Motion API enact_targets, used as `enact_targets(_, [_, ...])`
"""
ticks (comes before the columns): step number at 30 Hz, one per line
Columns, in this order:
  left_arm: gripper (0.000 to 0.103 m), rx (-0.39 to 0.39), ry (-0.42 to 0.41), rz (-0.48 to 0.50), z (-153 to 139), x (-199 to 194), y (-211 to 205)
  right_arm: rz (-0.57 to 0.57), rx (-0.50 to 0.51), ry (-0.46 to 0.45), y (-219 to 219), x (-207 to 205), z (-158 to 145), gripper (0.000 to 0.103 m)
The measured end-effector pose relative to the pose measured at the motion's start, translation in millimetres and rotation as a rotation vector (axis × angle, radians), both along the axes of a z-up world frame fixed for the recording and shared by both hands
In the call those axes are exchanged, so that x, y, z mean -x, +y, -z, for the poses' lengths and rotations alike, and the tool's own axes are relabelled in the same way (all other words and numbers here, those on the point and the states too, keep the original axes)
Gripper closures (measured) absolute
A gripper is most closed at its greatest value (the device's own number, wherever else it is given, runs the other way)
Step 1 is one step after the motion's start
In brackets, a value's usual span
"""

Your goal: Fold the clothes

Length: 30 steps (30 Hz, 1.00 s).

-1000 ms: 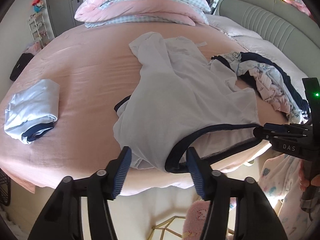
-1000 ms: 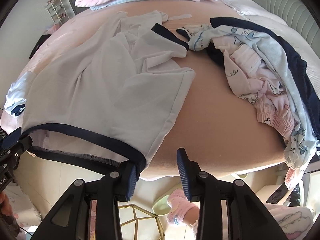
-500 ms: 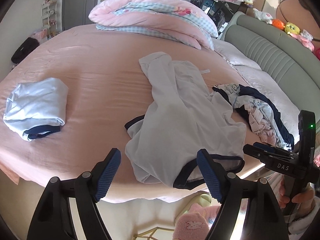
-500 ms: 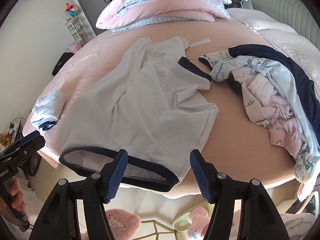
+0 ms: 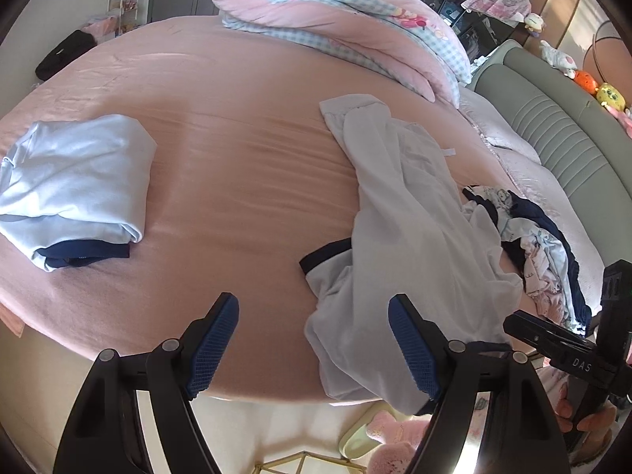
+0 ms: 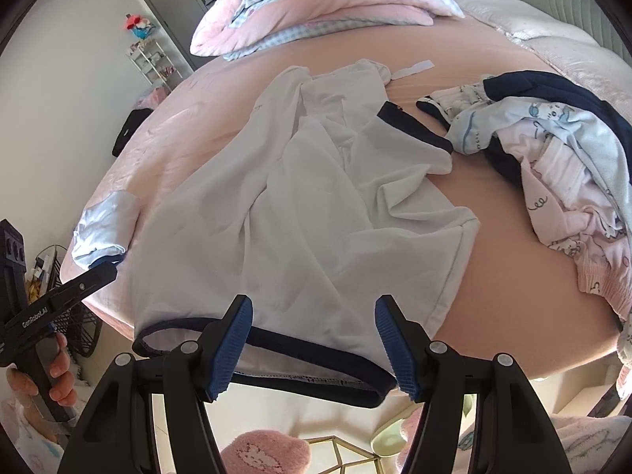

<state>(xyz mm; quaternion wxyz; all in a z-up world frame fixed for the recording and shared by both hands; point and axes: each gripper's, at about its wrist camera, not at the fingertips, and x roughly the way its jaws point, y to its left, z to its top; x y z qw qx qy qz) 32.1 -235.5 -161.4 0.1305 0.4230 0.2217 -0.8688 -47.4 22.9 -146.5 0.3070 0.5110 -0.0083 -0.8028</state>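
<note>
A pale white garment [image 5: 414,237] with navy trim lies crumpled on the pink bed [image 5: 245,150], its navy hem [image 6: 276,339] hanging over the near edge. My left gripper [image 5: 312,331] is open and holds nothing, just short of the garment's lower left corner. My right gripper [image 6: 312,328] is also open, its fingers either side of the hem without gripping it. The same garment [image 6: 316,205] fills the middle of the right wrist view. A folded light-blue garment [image 5: 75,185] sits at the bed's left side.
A pile of unfolded clothes [image 6: 553,150], navy, blue and pink, lies at the right of the bed. A folded pink quilt [image 5: 335,12] lies at the far side. A grey headboard [image 5: 553,126] runs along the right. Pink slippers [image 6: 264,454] are on the floor below.
Both grippers have opened wider and drawn back from the navy hem, which now rests slack over the bed edge. The left view has swung to the left.
</note>
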Motion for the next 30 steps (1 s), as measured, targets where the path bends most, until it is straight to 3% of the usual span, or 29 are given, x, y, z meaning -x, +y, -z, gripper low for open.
enact_targets(8, [0.027,0.005,-0.049,0.014,19.9,16.2,-19.9,-0.051,0.019,-0.006,-41.0,6.2,-0.4,0.039])
enact_targets(20, [0.027,-0.072,-0.082,0.044,36.2,34.8,-30.2,-0.192,-0.020,0.035,-112.1,10.4,-14.1,0.039])
enact_targets(25, [0.041,-0.078,-0.096,0.065,39.5,39.4,-27.5,-0.242,-0.071,0.071,-134.9,7.6,-14.0,0.039])
enact_targets(30, [0.046,-0.082,-0.113,0.084,42.6,43.4,-23.9,-0.261,-0.116,0.084,-143.4,4.7,-8.2,0.039])
